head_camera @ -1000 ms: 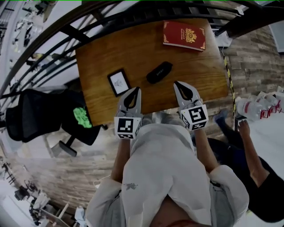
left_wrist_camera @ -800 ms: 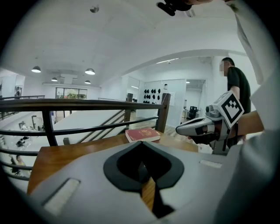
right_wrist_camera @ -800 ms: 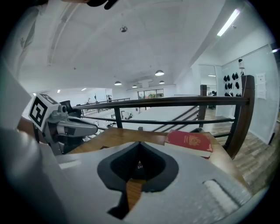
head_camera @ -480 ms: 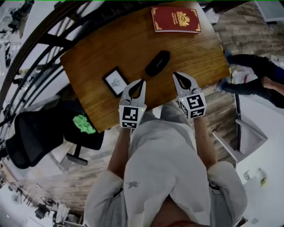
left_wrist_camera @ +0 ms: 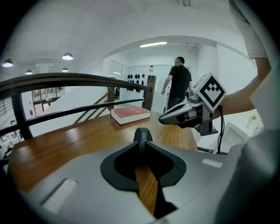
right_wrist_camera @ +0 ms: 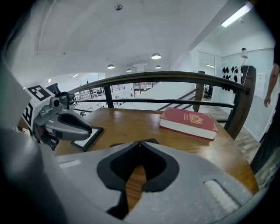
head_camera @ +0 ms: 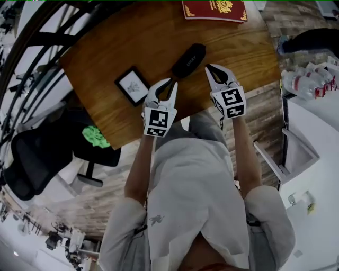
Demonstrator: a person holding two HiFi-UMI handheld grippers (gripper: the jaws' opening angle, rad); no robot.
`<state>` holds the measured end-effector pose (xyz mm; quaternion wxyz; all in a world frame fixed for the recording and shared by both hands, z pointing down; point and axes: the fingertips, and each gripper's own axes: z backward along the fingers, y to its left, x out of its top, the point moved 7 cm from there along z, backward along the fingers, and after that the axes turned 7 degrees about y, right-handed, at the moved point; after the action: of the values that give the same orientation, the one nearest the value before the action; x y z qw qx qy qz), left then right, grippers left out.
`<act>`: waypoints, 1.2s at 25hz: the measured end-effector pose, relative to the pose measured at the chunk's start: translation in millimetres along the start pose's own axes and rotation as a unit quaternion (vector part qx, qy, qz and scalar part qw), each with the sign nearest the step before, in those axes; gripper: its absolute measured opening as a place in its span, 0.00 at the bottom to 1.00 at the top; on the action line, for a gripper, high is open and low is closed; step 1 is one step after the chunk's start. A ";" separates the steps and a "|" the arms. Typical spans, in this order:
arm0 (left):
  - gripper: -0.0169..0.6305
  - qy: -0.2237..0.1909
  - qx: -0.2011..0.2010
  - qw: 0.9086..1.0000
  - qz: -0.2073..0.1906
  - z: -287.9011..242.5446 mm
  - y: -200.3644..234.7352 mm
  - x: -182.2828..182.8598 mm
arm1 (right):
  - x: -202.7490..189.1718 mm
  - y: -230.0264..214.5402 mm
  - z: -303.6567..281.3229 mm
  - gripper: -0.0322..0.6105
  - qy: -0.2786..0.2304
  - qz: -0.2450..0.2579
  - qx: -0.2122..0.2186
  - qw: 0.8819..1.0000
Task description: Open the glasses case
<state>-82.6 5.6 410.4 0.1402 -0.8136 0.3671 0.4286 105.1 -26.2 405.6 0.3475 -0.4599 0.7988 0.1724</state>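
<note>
Hovering low over the table (head_camera: pixel 132 37), both grippers flank the near end of the glasses case (head_camera: pixel 188 60), which lies shut and diagonal on the wood, no jaw on it.

Risks, biggest first (judgement):
- Case skids. It is smooth, dark and rounded on a glossy top; a one-sided push would send it toward the red book (head_camera: pixel 214 9) or spin it out of reach.
- No purchase on the lid. The seam is not visible from any view, so the jaws may close on the wrong half and only clamp it tighter.
- Lid springs back if one side is not pinned down.
- Left gripper clips the small framed picture (head_camera: pixel 132 86), just to its left.

Grippers:
- left gripper (head_camera: pixel 170 83): jaws beginning to open, tips barely parted, nothing between them; case end sits just past the tips.
- right gripper (head_camera: pixel 208 67): jaws together, empty, just beside the case's right flank.

Surroundings:
- Bright white hall, ceiling lights, a person (left_wrist_camera: pixel 178 83) standing well beyond the table.
- Plank floor (head_camera: pixel 254 122).
- Dark metal railing (head_camera: pixel 32 32) curving along the table's far side.
- Black office chair (head_camera: pixel 37 153) left of the table, apart from it.
- Tabletop: warm brown wood, shiny.
</note>
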 end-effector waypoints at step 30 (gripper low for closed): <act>0.56 0.080 0.003 0.995 -0.062 -66.2 8.6 -29.4 | 45.3 -18.9 -85.6 0.06 0.026 0.080 0.059 0.995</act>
<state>-60.0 -22.3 473.9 0.1391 -0.8660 0.3276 0.3512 72.1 -114.8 434.0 0.3383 -0.3775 0.8504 0.1407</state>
